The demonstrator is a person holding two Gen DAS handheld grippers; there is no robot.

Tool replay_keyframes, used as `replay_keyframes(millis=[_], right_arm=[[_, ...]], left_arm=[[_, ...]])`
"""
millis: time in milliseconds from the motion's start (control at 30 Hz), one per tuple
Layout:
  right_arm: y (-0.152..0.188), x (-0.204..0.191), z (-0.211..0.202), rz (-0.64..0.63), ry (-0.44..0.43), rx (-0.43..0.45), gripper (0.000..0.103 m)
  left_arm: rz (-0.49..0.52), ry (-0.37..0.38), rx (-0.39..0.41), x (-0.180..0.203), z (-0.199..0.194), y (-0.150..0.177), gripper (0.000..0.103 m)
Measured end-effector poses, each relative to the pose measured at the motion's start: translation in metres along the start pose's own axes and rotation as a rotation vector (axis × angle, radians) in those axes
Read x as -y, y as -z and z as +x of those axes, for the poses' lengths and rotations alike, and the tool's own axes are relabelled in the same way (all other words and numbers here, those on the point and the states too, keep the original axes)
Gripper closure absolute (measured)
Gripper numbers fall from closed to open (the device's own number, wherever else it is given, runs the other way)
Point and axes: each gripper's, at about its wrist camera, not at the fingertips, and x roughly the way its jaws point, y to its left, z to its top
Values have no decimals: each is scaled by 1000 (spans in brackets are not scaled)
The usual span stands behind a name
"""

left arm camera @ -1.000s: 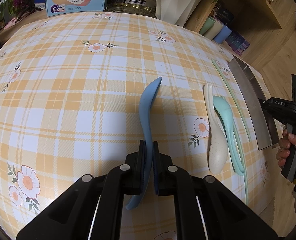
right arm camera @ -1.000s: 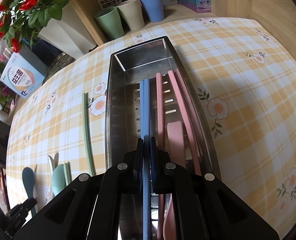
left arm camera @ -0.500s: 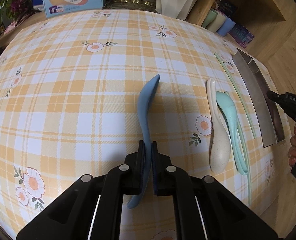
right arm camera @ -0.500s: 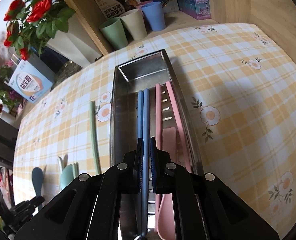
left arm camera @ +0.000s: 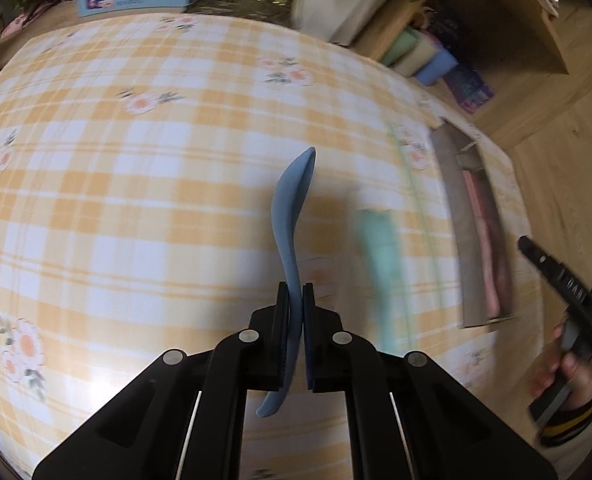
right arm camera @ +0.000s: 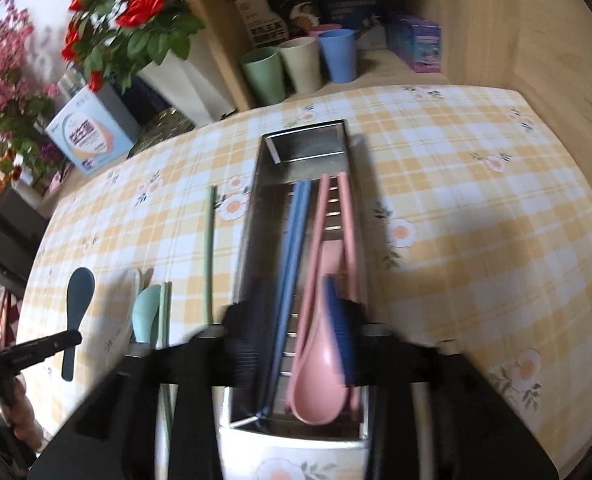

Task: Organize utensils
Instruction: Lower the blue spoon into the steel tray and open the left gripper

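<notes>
My left gripper point(left arm camera: 295, 312) is shut on a blue spoon point(left arm camera: 292, 216) and holds it above the checked tablecloth. The spoon also shows in the right wrist view point(right arm camera: 78, 300). My right gripper point(right arm camera: 296, 332) is open and empty over the near end of the steel tray point(right arm camera: 256, 208). Blue chopsticks point(right arm camera: 292, 248), pink chopsticks point(right arm camera: 346, 216) and a pink spoon point(right arm camera: 318, 384) lie in the tray. A mint spoon point(right arm camera: 146, 312), a cream spoon and green chopsticks point(right arm camera: 209, 248) lie on the cloth left of the tray.
Three cups point(right arm camera: 300, 64) stand on a shelf behind the tray. A white flower pot point(right arm camera: 176, 76), a blue box point(right arm camera: 88, 140) and a glass dish sit at the table's far edge. A wooden wall point(right arm camera: 536, 40) rises to the right.
My right gripper has opened, let go of the blue chopsticks into the tray and drawn back. My left gripper has lifted the blue spoon and swung toward the tray.
</notes>
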Motion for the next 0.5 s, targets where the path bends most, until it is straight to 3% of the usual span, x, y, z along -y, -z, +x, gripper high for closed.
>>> replay_keyframes(millis=[233, 500], right_arm=[[4, 33, -13, 84, 46, 22, 42], [11, 61, -20, 165, 12, 31, 22]], left_arm=[[77, 108, -46, 92, 19, -18, 97], [152, 171, -117, 190, 57, -26, 97]])
